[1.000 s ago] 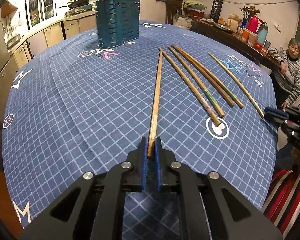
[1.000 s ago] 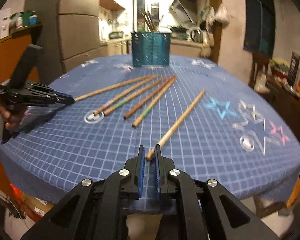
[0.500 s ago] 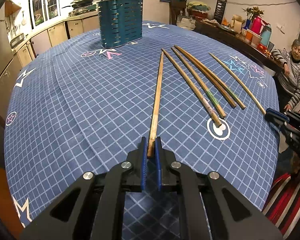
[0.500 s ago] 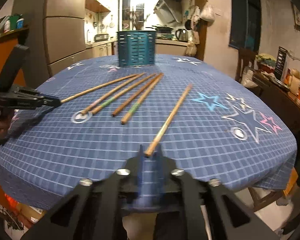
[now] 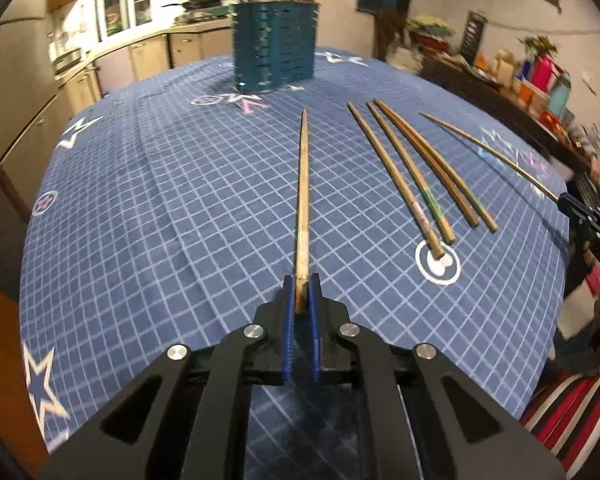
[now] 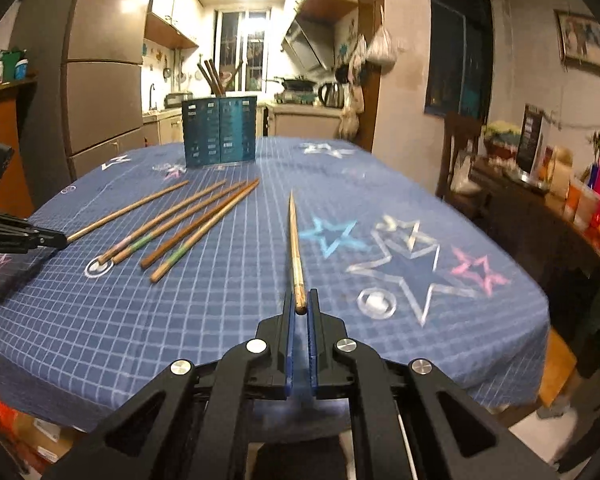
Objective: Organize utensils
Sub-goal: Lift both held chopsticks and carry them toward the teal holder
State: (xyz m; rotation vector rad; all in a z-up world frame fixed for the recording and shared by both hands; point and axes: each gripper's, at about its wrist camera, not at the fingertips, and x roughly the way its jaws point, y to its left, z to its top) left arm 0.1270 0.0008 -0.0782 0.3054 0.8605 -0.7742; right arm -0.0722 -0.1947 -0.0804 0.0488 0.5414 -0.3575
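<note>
Chopsticks lie scattered on our blue checked tablecloth point(image 5: 160, 200), and each of our two grippers has one of them by its thick end.

From the left wrist camera, we see our left gripper point(image 5: 301, 296) clamped narrowly on the butt of a pale wooden chopstick point(image 5: 303, 184), the blue pads pressed against its sides. That stick runs straight away from us toward the teal slotted utensil holder point(image 5: 274, 46), which stands upright at the far side of the table; whether its tip rests on the cloth we cannot tell. To the right lie four loose chopsticks point(image 5: 412, 176) fanned side by side, their near ends close to a white circle printed on the cloth. Further right, a thin chopstick point(image 5: 488, 152) slants in the air, its end pinched by our right gripper point(image 5: 566, 200) at the frame edge.

From the right wrist camera, our right gripper point(image 6: 300, 304) is closed on the rounded end of its chopstick point(image 6: 294, 248), which rises off the cloth and points ahead. The four loose chopsticks point(image 6: 188, 228) lie to the left, pointing toward the utensil holder point(image 6: 219, 131), which already has a few sticks standing in it. At the far left, our left gripper point(image 6: 62, 239) grips the end of the pale chopstick point(image 6: 128, 210).
</note>
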